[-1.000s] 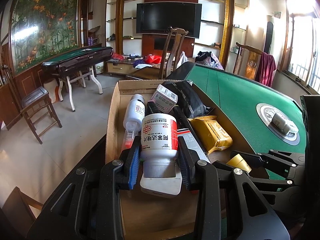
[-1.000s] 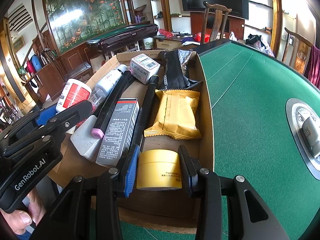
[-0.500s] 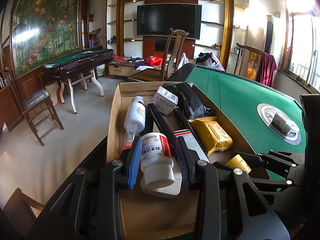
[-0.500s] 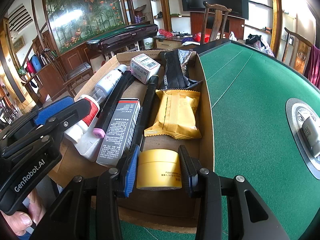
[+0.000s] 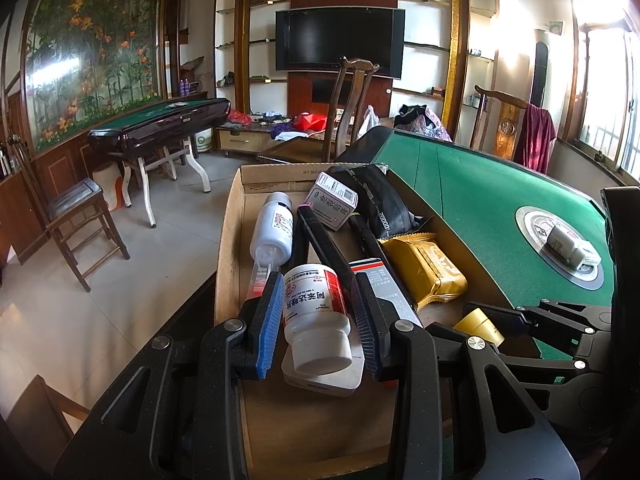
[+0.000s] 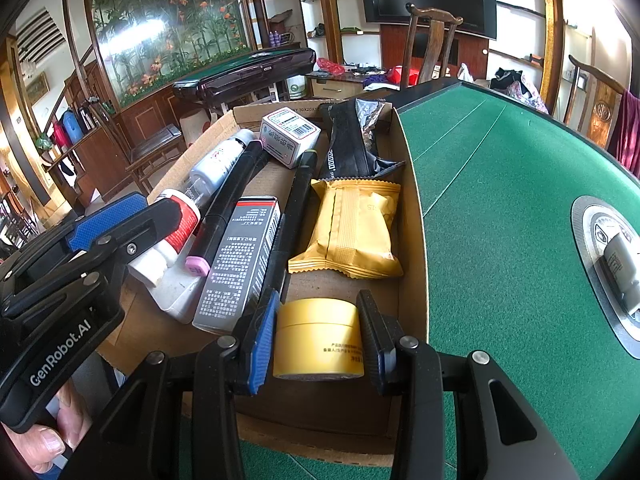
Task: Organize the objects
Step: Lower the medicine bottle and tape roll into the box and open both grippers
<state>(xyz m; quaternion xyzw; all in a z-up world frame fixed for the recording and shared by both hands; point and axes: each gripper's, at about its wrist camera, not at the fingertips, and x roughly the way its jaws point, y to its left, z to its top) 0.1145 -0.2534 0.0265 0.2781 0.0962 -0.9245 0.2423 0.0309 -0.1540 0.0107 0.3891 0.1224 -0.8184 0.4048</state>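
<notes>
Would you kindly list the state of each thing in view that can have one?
Pill bottle: capped, tilted, held by left gripper.
Yellow jar: lidded, held by right gripper.
Cardboard box: open.
Yellow packet: sealed, lying flat.
White bottle: lying down.
Television: off.

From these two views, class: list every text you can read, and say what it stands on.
"GenRobot.AI": side of the left claw.
"2000": black pouch.
Part code "30X20X1…": cardboard box rim.
Pill bottle, grey carton, yellow jar: print too small to read.
</notes>
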